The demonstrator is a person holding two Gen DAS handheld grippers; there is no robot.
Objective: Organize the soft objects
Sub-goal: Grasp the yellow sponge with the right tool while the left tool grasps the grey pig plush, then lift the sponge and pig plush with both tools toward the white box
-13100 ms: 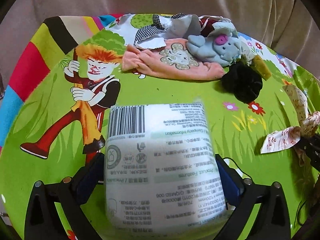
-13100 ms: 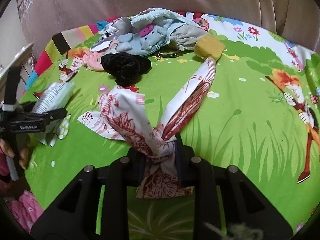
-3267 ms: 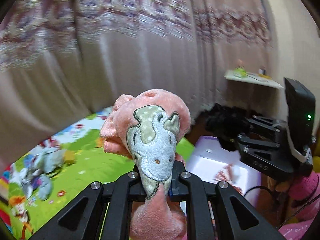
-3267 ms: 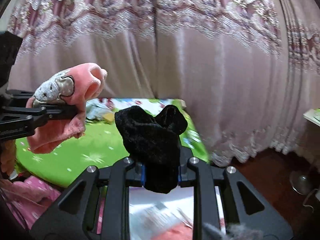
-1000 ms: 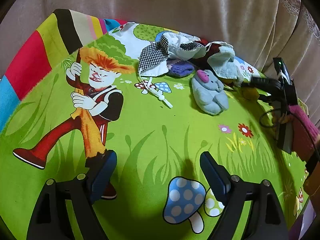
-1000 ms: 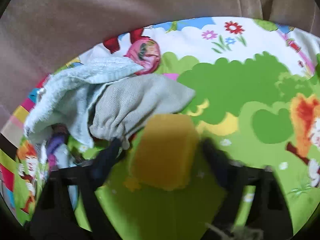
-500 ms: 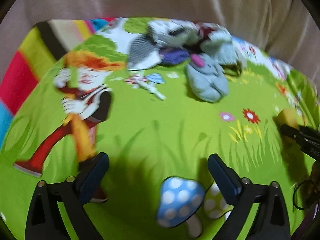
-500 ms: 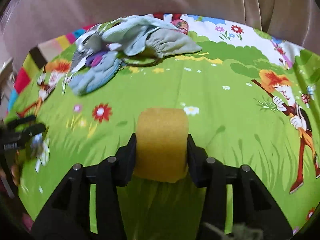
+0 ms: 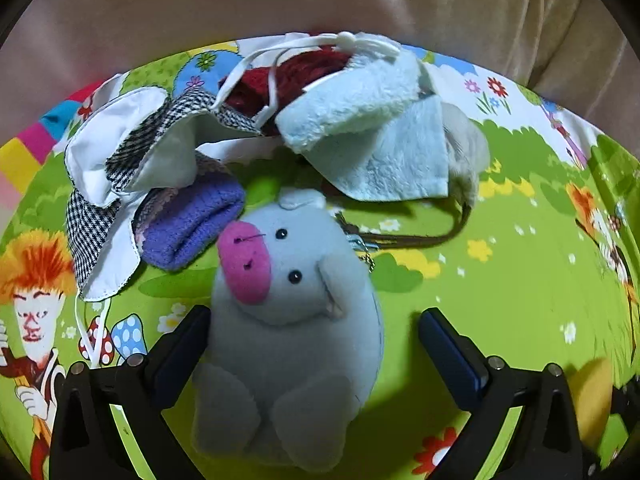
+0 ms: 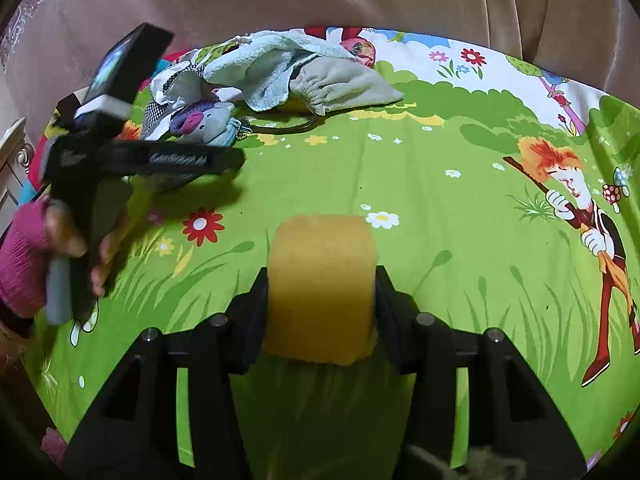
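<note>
Green cartoon-printed bedding (image 9: 500,300) fills both views, with beige cushions behind at the top; lowest in the right wrist view, my right gripper (image 10: 322,300) pinches the yellow sponge (image 10: 322,288) by its two sides, held above the sheet. In the left wrist view my left gripper (image 9: 314,344) stands spread wide, its jaws having just narrowed a little, around the grey plush animal (image 9: 288,320) at lower centre; the left pad sits against its flank, the right pad is well apart. To grip well I judge I should centre over the round body before squeezing, and keep clear of the brown strap (image 9: 420,238) and purple sock (image 9: 188,228) just beyond; farther up lie the checked cloth (image 9: 132,160) and pale blue towel (image 9: 372,140).
</note>
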